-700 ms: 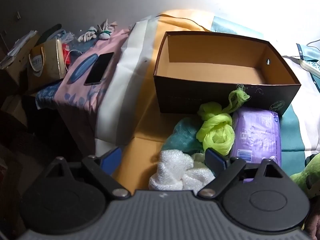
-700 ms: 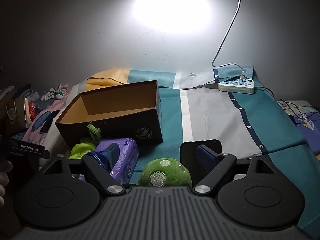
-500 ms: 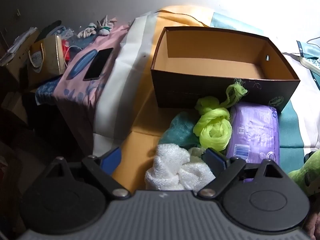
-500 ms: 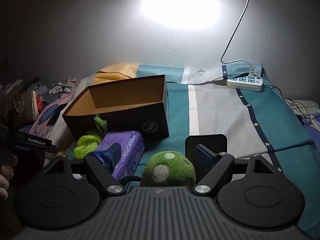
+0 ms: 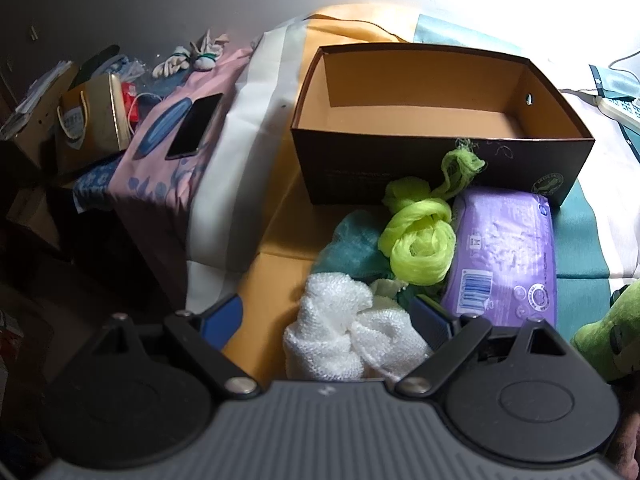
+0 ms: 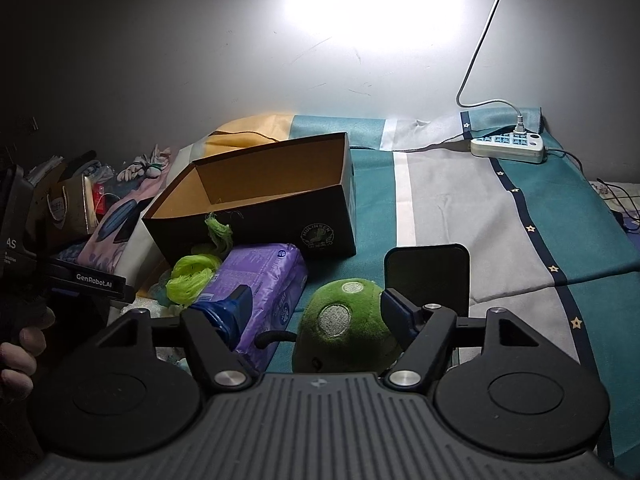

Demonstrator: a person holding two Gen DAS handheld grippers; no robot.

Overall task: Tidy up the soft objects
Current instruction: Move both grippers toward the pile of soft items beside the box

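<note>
An open, empty brown cardboard box [image 5: 440, 152] stands on the bed; it also shows in the right wrist view [image 6: 256, 216]. In front of it lie a neon-green mesh bundle [image 5: 420, 240], a teal cloth [image 5: 352, 240], a purple soft pack [image 5: 504, 252] and a white knitted cloth [image 5: 344, 336]. My left gripper [image 5: 326, 316] is open, its fingers on either side of the white cloth. My right gripper [image 6: 316, 308] is open around a green plush toy [image 6: 344, 324], with the purple pack [image 6: 264, 280] at its left finger.
A black phone [image 5: 194, 126] lies on a pink cloth at the left, by a gold gift bag [image 5: 90, 124]. A dark flat case [image 6: 426, 276] stands behind the plush. A white power strip [image 6: 508, 148] with cable sits far right. The bed edge drops off at left.
Both grippers have moved forward a little toward the objects. The white cloth sits deeper between my left fingers and the green plush looms larger between my right fingers.
</note>
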